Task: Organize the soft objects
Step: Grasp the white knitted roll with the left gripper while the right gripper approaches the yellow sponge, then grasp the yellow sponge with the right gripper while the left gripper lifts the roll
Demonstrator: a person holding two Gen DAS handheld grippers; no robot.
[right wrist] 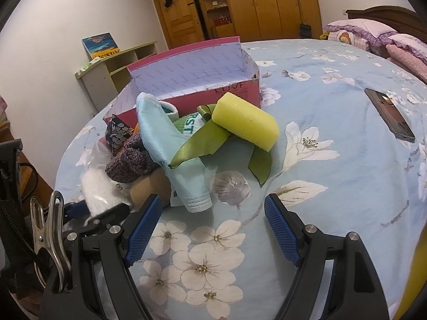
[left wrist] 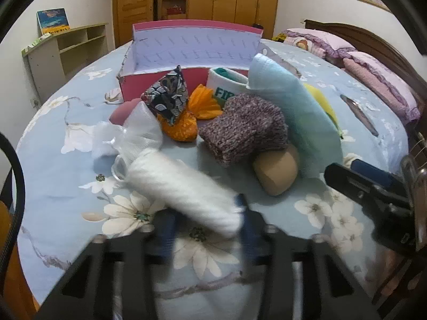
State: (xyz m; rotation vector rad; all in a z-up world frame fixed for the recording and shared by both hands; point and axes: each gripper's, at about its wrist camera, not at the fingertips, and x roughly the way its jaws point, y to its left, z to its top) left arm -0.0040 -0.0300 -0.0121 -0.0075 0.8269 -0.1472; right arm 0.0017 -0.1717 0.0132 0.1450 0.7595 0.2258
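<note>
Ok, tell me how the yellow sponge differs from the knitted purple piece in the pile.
The yellow sponge is a smooth, bright foam block with rounded ends; the knitted purple piece is a dark, speckled, bumpy bundle. The sponge lies on green ribbon at the pile's right edge, while the knitted piece sits mid-pile, resting on a tan object. Both lie on the floral bedspread, in front of the pink box.

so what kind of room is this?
Most likely a home bedroom: a bed with a floral sheet, frilled pillows against a wooden headboard, and a wooden wardrobe behind.
</note>
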